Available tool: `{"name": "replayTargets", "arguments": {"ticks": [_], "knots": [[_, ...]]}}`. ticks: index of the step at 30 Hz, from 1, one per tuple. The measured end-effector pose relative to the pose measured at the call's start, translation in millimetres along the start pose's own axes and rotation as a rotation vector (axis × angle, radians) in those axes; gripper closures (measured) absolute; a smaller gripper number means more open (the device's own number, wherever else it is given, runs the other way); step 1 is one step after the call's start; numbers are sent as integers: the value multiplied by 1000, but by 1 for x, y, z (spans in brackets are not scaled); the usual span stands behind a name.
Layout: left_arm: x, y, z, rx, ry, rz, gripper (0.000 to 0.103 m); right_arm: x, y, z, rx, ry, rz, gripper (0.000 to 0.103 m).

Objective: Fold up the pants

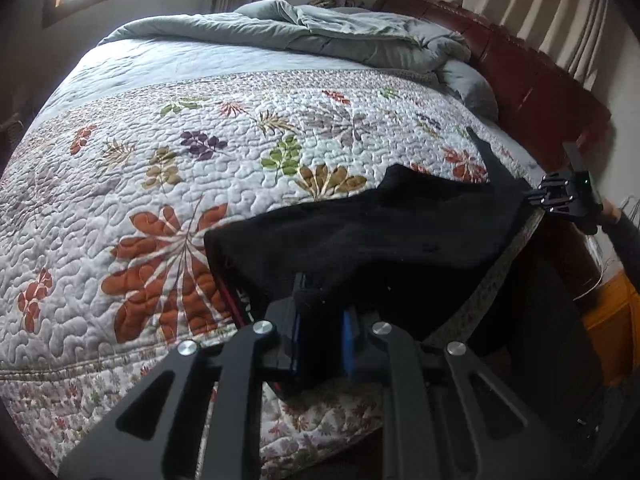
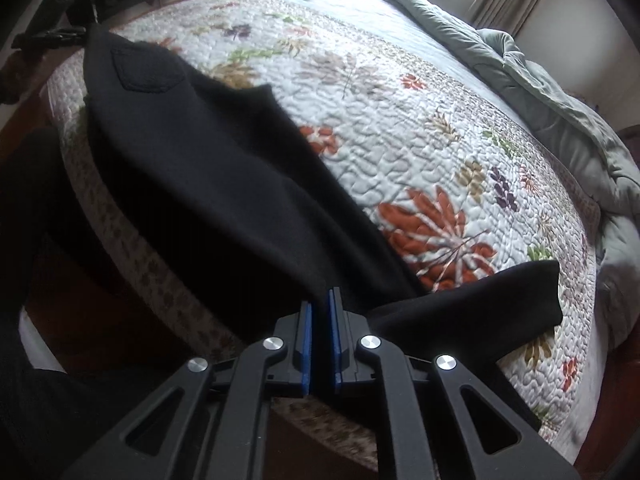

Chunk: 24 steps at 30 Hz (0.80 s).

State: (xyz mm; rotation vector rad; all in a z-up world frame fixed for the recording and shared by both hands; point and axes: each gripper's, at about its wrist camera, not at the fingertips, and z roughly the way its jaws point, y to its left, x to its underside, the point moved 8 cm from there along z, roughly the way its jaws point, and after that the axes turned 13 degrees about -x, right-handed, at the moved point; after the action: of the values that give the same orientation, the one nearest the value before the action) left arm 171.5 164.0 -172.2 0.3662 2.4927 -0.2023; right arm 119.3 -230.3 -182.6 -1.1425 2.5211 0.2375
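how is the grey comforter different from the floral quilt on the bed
The grey comforter is plain, puffy and bunched in a heap along the far side; the floral quilt is leaf-printed, stitched and spread flat. The quilt bears the black pants; the comforter bears nothing visible. Both lie on the bed.

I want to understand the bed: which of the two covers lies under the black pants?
The flowered quilt, flat and leaf-printed. The plain grey comforter lies bunched at the far side, apart from the pants.

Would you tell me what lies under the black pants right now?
The floral quilt lies under the black pants, which both grippers hold at opposite ends; whatever quilt pattern sits beneath the fabric is hidden.
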Motion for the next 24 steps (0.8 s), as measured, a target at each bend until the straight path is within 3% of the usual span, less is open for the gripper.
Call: {"name": "replayTargets", "arguments": {"ticks": [7, 15, 18, 21, 24], "knots": [[45, -8, 21, -72, 72, 113, 87, 21, 19, 26, 27, 67, 3, 95], [63, -3, 25, -110, 110, 116, 86, 32, 23, 44, 39, 119, 7, 94], [71, 2, 18, -142, 120, 99, 81, 36, 22, 50, 37, 127, 12, 91], [75, 10, 3, -179, 112, 52, 66, 39, 22, 51, 22, 121, 28, 87], [67, 17, -29, -207, 40, -38, 51, 38, 22, 46, -28, 105, 61, 77]]}}
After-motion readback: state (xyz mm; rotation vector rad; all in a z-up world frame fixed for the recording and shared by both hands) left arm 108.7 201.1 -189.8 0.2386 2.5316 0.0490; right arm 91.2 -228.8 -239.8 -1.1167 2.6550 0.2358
